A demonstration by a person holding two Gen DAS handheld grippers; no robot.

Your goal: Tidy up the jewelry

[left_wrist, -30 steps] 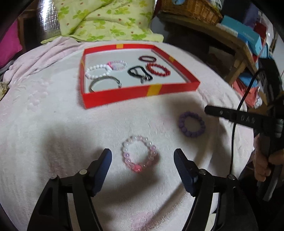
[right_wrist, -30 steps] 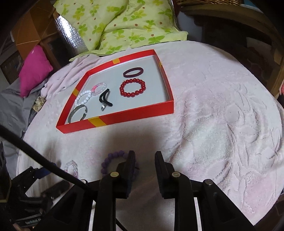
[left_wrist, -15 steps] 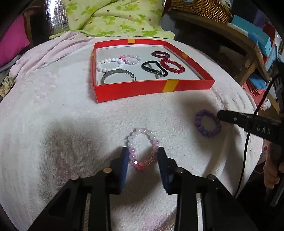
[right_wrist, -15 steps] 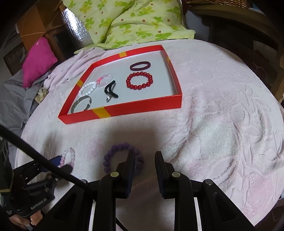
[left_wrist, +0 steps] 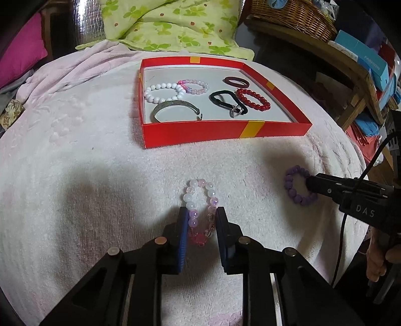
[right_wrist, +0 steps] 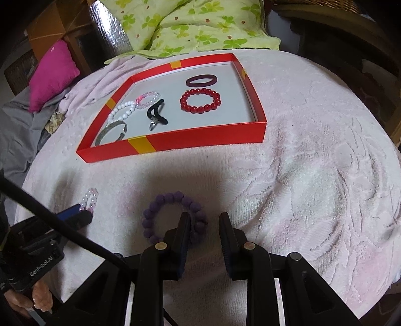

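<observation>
A pink-and-white bead bracelet (left_wrist: 200,198) lies on the pale towel, squeezed into a narrow oval. My left gripper (left_wrist: 201,213) is closing on its near half, with both pads against the beads. A purple bead bracelet (right_wrist: 160,203) lies to the right. My right gripper (right_wrist: 204,218) stands narrowly open over it, one finger inside the ring and one outside, with the right-hand beads loose in the gap. In the left wrist view, that gripper's tip (left_wrist: 312,183) covers the purple bracelet's (left_wrist: 290,183) right side. The red tray (left_wrist: 225,130) beyond holds several bracelets.
The towel-covered round table (right_wrist: 313,175) drops off at the right and near edges. Green pillows (left_wrist: 163,27) and a pink cushion (right_wrist: 54,72) lie behind the tray. A wooden shelf with a basket (left_wrist: 293,15) and boxes stands at the right. A person's hand (right_wrist: 41,298) holds the left gripper.
The left jaws have closed from wide open onto the pink-and-white bracelet, pinching it narrow. The right fingers have shifted so that they straddle the purple bracelet's right side.
</observation>
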